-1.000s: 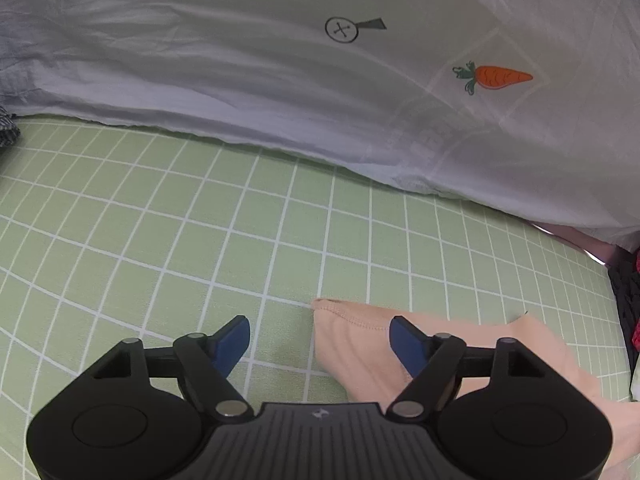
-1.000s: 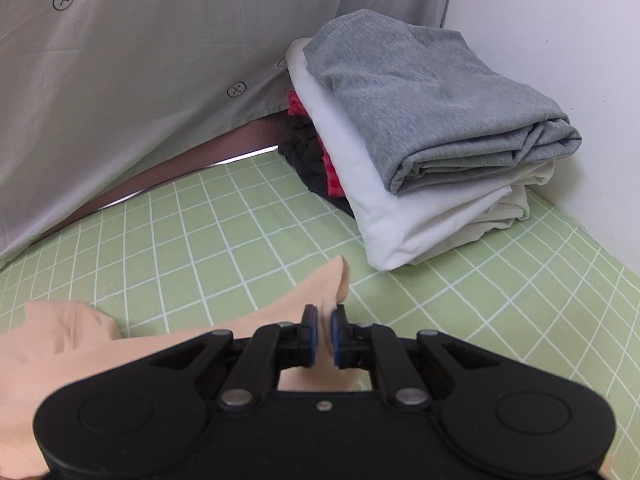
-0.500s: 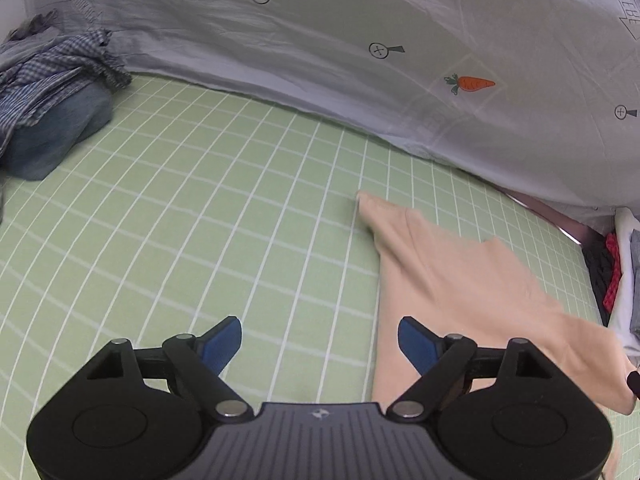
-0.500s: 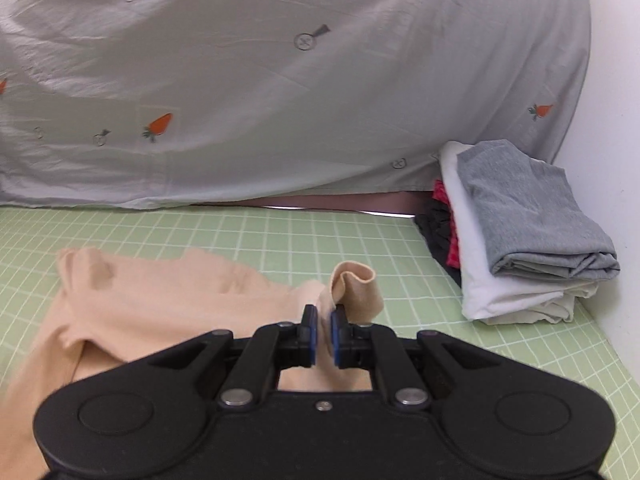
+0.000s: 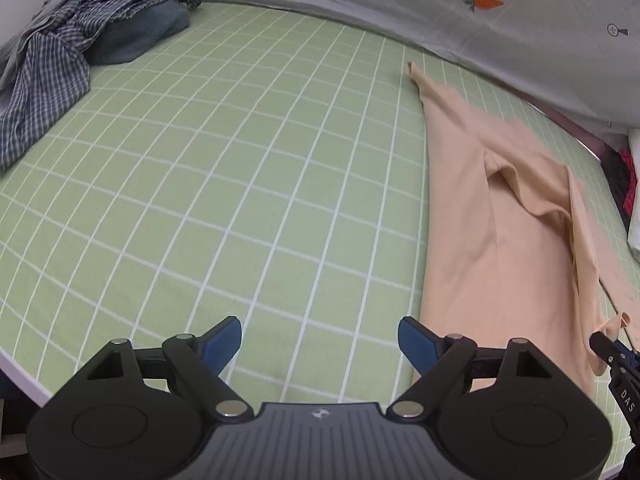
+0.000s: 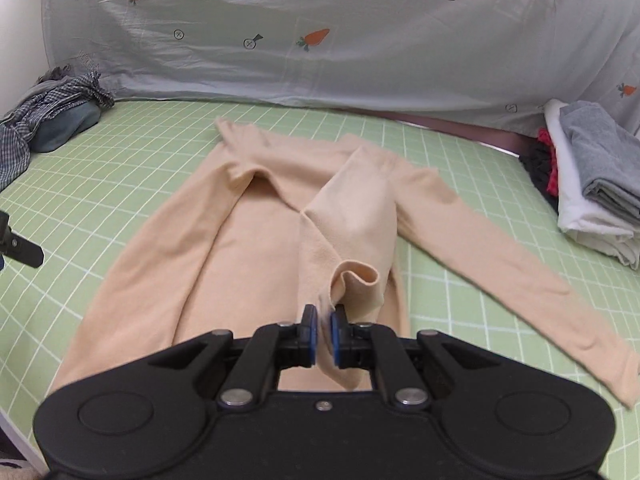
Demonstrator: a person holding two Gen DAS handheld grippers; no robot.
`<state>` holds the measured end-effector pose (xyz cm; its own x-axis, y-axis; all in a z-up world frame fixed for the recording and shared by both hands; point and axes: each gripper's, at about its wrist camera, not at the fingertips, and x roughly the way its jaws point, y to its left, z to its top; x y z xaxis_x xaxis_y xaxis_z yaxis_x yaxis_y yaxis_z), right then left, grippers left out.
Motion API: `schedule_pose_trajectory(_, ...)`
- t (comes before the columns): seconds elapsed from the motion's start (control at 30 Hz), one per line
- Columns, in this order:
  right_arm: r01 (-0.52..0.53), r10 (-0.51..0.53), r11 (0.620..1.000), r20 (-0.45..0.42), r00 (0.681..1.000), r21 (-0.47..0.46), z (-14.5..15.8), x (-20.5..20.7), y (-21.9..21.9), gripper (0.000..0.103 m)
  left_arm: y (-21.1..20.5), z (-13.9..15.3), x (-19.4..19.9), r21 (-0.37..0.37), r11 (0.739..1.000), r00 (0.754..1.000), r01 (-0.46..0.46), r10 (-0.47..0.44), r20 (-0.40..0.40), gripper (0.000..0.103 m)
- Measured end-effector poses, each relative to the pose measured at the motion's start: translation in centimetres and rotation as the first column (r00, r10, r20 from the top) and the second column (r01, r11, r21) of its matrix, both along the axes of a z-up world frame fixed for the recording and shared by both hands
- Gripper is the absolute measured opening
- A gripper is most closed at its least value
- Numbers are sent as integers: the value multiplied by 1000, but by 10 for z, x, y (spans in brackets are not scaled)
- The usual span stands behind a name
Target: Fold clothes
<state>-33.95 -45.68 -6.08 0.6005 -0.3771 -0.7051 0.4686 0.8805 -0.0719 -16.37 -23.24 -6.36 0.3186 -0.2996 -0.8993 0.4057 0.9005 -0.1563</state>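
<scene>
Nearest us, our right hand-held gripper [image 6: 323, 330] is clamped on the hem of the peach long-sleeved top [image 6: 256, 232] at lower centre; our left hand-held gripper [image 5: 320, 338] hangs apart, empty. With one corner held, the fabric may bunch. Beyond, a sleeve [image 6: 500, 264] sprawls toward the folded stack [image 6: 592, 184].

I work over a green sheet [image 5: 248, 184] crossed by white grid lines, filling most of the frame. Across the top hangs a pale grey cloth [image 6: 360, 48] printed with carrots; a white wall [image 6: 20, 24] shows at upper left.
</scene>
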Motion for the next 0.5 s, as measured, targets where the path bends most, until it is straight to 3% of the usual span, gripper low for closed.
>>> schedule_pose_trajectory(0.13,25,-24,999,-15,1000,31,-6,-4,17,10,11,-1,-6,8,1000,1000,28,-28,-2,86)
schedule_pose_trajectory(0.23,64,-63,997,-48,997,37,-6,-4,27,22,11,2,-2,-2,999,999,44,-44,-8,86)
schedule_pose_trajectory(0.33,117,-115,992,-38,993,51,5,-12,33,41,4,4,-3,-5,997,997,82,-82,-7,86)
schedule_pose_trajectory(0.37,139,-137,989,-34,990,54,8,-16,33,53,1,3,-4,-4,996,996,93,-93,-10,86)
schedule_pose_trajectory(0.5,266,-266,959,-15,964,101,17,-36,24,75,-13,1,-9,-7,992,991,129,-130,-22,86)
